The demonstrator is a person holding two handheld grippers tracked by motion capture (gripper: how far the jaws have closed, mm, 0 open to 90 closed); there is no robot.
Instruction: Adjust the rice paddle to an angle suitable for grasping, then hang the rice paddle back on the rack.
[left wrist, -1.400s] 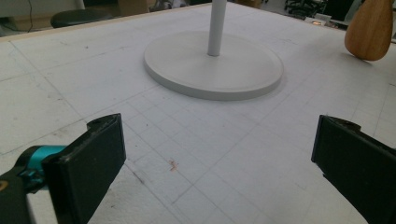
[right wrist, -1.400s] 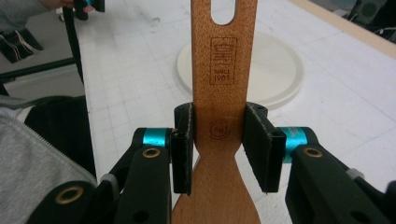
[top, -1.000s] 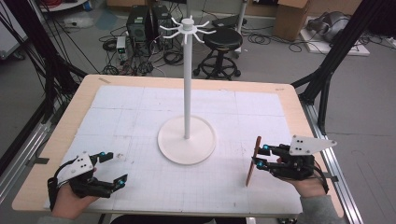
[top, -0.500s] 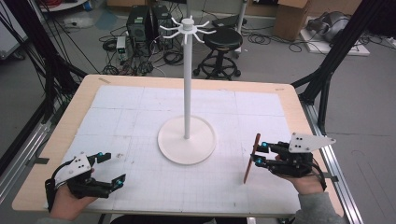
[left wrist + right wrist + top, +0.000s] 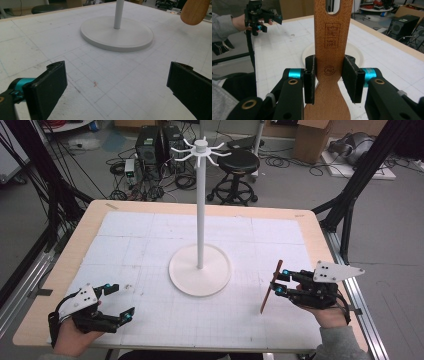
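A wooden spatula [image 5: 331, 50] is held upright at the near right of the bench [image 5: 150, 225], clamped at its narrow neck by the jaws of the right gripper [image 5: 279, 281]. It is judged light, stiff and fairly smooth, so the flat neck is best gripped. The slotted handle end would suit the white hanging stand [image 5: 200, 220]. The left gripper [image 5: 117, 300] is kept near left, jaws apart.

the right gripper [image 5: 328, 80] clamps a flat wooden spatula with a slotted handle [image 5: 332, 37]; beyond it, a round white stand base [image 5: 357, 56].
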